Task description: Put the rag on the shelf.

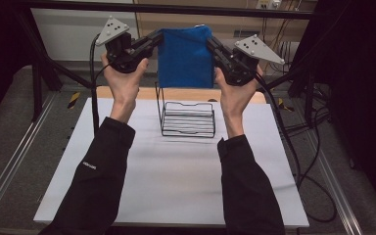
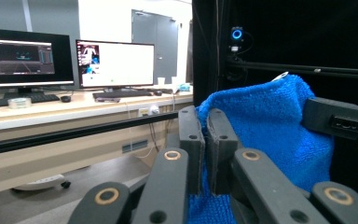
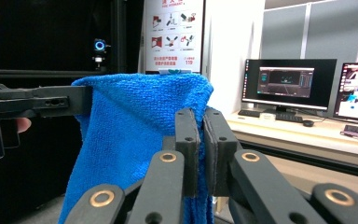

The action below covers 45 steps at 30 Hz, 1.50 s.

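A blue towel [image 1: 184, 56] hangs spread between two grippers held high above the far edge of the white table [image 1: 171, 181]. The left gripper [image 1: 152, 40] pinches its upper left corner and the right gripper [image 1: 210, 45] its upper right corner; in each gripper view the jaws are pressed together on the cloth. The top edge runs level from hand to hand, and the cloth drops straight down from the fingertips. A black wire rack [image 1: 187, 119] stands on the table, under and slightly nearer than the towel's lower edge; both hands appear equally near it, so draping would likely call for lowering together.
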Available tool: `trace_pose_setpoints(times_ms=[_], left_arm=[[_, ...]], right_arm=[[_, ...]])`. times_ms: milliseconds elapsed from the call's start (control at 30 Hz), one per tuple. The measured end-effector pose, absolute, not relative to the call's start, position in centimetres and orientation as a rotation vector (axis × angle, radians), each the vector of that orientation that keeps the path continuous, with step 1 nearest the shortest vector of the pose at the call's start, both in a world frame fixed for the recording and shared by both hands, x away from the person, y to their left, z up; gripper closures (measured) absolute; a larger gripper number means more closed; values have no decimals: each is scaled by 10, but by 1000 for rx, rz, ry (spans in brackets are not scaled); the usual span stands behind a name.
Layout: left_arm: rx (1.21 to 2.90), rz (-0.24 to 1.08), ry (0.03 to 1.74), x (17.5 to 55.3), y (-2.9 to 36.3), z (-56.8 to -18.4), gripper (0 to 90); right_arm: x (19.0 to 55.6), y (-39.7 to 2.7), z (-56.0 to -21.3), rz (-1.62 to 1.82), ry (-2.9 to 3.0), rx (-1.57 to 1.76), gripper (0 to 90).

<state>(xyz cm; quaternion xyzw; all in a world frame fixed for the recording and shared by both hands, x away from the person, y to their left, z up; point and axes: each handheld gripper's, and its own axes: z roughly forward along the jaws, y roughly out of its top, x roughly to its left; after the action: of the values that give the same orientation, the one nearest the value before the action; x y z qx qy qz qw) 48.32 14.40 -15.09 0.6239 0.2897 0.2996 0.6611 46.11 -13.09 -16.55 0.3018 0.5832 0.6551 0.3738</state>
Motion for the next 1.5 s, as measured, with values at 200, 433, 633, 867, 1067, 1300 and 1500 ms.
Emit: trace_pose_setpoints(times_ms=[200,433,633,867,1067,1300,1500], left_arm=[[1410,688,658,496,140,-149,861],[1420,695,683,514,137,-149,861],[1408,675,710,530,139,-157,860],[1430,696,716,538,140,-169,861],[1484,698,702,537,138,-184,860],[1528,692,673,530,135,-202,860],[1563,691,636,519,134,-210,859]], right_arm=[[475,-134,-163,1688,1490,789,860],[492,-135,-165,1665,1507,782,860],[507,-132,-170,1661,1519,800,859],[520,-130,-182,1671,1534,817,859],[521,-134,-198,1658,1564,837,859],[511,-142,-214,1642,1595,849,857],[502,-147,-228,1657,1609,860,855]])
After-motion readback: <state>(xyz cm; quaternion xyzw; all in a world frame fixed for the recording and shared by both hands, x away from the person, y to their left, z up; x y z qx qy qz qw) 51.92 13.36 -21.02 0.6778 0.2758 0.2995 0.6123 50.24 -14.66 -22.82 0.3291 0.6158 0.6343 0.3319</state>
